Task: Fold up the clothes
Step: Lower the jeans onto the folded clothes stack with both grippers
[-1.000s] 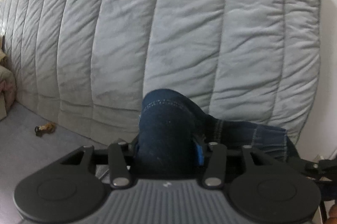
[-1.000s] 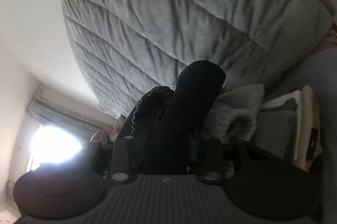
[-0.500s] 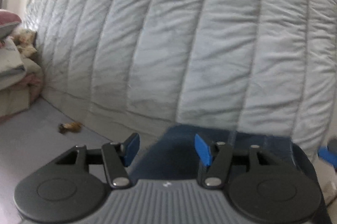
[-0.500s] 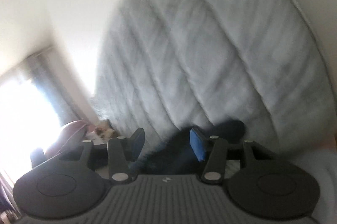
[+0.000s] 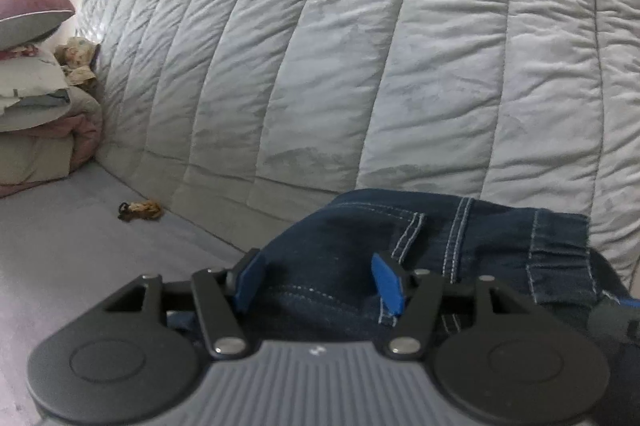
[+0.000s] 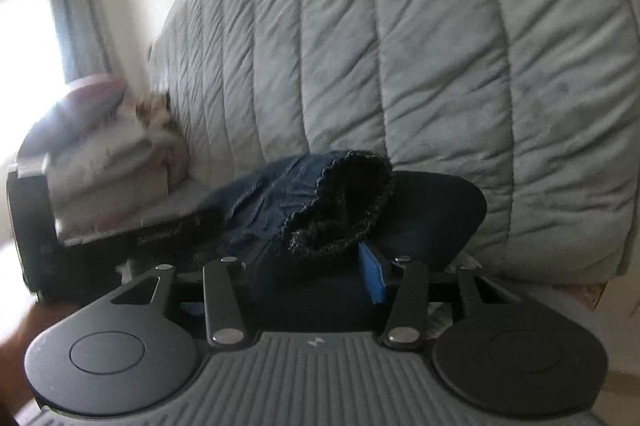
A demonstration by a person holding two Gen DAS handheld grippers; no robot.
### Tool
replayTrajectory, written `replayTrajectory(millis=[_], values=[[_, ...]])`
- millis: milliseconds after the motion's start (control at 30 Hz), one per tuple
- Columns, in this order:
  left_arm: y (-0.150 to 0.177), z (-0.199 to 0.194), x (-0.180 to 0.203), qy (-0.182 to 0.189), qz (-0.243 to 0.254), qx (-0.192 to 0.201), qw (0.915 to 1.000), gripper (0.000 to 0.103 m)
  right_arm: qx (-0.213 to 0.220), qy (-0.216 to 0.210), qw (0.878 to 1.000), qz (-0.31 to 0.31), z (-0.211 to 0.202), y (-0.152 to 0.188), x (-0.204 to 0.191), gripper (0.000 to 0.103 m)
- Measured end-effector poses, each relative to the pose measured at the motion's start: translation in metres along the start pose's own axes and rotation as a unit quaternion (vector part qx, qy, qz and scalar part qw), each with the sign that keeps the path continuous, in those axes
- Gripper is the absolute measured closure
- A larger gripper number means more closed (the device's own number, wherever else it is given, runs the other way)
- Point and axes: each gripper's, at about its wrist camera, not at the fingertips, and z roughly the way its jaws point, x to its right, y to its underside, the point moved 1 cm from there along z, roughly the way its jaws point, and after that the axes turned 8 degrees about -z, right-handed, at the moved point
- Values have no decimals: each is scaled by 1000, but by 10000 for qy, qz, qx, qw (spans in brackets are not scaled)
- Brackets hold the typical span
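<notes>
Dark blue jeans [image 5: 460, 238] with white stitching lie bunched on the grey sofa seat, against the quilted backrest. My left gripper [image 5: 318, 280] is open just above their near edge, and denim shows between its blue pads [image 5: 250, 278]. In the right wrist view the same jeans [image 6: 280, 197] end in a dark frayed hem [image 6: 340, 201]. My right gripper [image 6: 312, 278] is open too, with dark cloth lying between its jaws. Only one of its fingers [image 6: 370, 278] shows; cloth covers the other.
The grey quilted backrest [image 5: 360, 65] fills the background. A stack of pillows and folded bedding [image 5: 36, 85] sits at the left end of the seat [image 5: 80, 234]. A small brown scrap [image 5: 140, 210] lies near the backrest. A hand [image 6: 24, 330] shows at the left edge.
Both grippers were shut on the raised jeans a second ago. They have opened and let go, and the jeans now rest on the seat.
</notes>
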Motion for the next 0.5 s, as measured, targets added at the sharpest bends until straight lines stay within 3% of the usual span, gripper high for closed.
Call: replayTrajectory(millis=[67,167,233,400,500], values=[[0,0,-2,-57,-83,32,9999,40,-137,59,9998,-164,4,2,-3,54],[-6,-6,5,-221,-123,54,9997,38,170,7,9998,-128,-4,9,-2,53],[-13,-16,11,-291,-201,74,9993,28,330,-91,9994,17,-10,13,-1,51],[-23,-54,22,-455,-406,173,9980,17,514,-440,9961,567,-32,5,11,28],[-23,-78,26,-662,-300,88,9973,11,445,-426,9970,467,-40,3,4,26]])
